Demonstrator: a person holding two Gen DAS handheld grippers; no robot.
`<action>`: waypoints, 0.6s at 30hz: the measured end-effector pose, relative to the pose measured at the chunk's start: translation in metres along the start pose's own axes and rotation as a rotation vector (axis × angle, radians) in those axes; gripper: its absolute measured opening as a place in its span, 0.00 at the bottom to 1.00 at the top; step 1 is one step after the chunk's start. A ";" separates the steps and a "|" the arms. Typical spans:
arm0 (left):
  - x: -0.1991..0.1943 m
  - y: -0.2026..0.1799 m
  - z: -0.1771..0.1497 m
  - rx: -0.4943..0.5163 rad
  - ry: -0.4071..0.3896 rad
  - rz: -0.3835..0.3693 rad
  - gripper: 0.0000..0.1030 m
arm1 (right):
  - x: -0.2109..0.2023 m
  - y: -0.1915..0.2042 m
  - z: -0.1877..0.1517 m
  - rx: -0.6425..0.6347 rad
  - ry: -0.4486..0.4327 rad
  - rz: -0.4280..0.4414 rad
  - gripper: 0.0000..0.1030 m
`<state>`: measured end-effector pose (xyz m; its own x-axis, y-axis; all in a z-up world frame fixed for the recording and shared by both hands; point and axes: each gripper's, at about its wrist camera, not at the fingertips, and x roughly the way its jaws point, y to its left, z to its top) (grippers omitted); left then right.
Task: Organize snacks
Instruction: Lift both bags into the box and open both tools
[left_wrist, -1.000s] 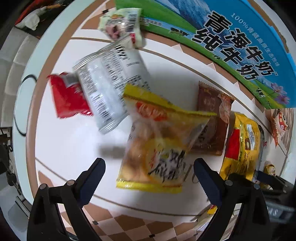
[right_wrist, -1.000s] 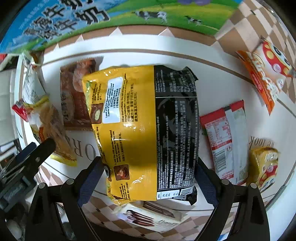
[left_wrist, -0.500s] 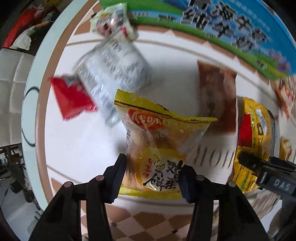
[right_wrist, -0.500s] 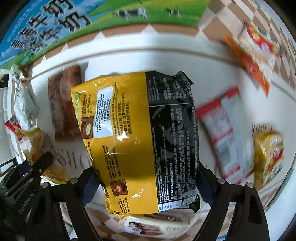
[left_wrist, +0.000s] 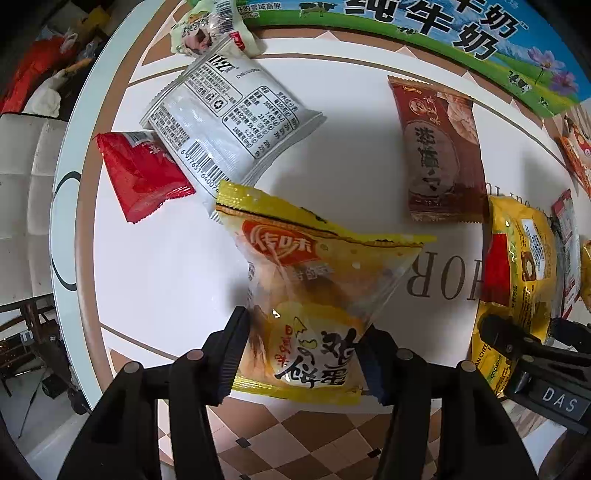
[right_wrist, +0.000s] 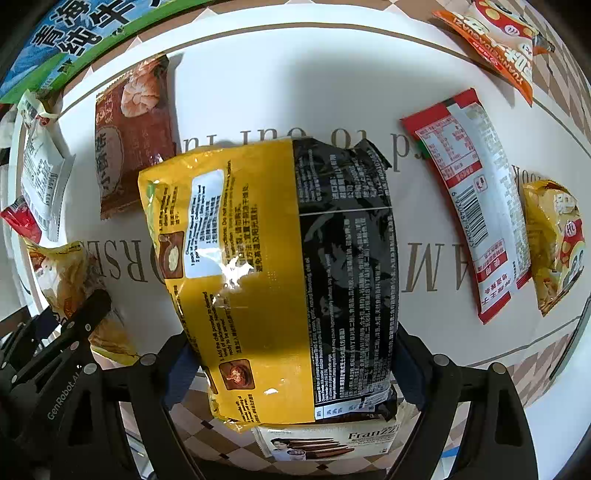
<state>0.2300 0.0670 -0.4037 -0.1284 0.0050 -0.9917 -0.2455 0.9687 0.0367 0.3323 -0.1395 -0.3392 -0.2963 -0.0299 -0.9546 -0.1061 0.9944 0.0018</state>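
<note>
Two bags are being picked up at once. The left gripper (left_wrist: 301, 350) has just been closing and now squeezes the yellow egg-cake bag (left_wrist: 314, 295), low over the white table (left_wrist: 155, 258). The right gripper (right_wrist: 291, 369) clamps the big yellow-and-black noodle bag (right_wrist: 277, 280) (it hides a wafer pack (right_wrist: 325, 443) underneath). Next, I think, carry both toward the milk box (left_wrist: 461, 33). Other snacks lie near, so lift high; the table edge is close.

White round worktop (left_wrist: 155, 280) with brown ring and checker border, grey lettering printed on it. Blue-green milk carton box (left_wrist: 461, 40) at far edge. White chair (left_wrist: 22, 177) beside worktop, clutter behind.
</note>
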 end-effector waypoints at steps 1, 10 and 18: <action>-0.008 -0.012 0.008 -0.002 -0.002 0.002 0.51 | -0.004 0.000 0.001 -0.005 -0.003 -0.006 0.88; -0.045 -0.013 -0.005 0.010 -0.053 -0.019 0.38 | 0.002 0.043 -0.039 -0.003 -0.045 -0.001 0.85; -0.081 -0.018 0.005 0.015 -0.099 -0.078 0.34 | -0.066 0.029 -0.064 -0.025 -0.124 0.083 0.85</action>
<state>0.2497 0.0504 -0.3248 -0.0139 -0.0464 -0.9988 -0.2365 0.9707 -0.0418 0.2885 -0.1155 -0.2571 -0.1854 0.0667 -0.9804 -0.1103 0.9900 0.0882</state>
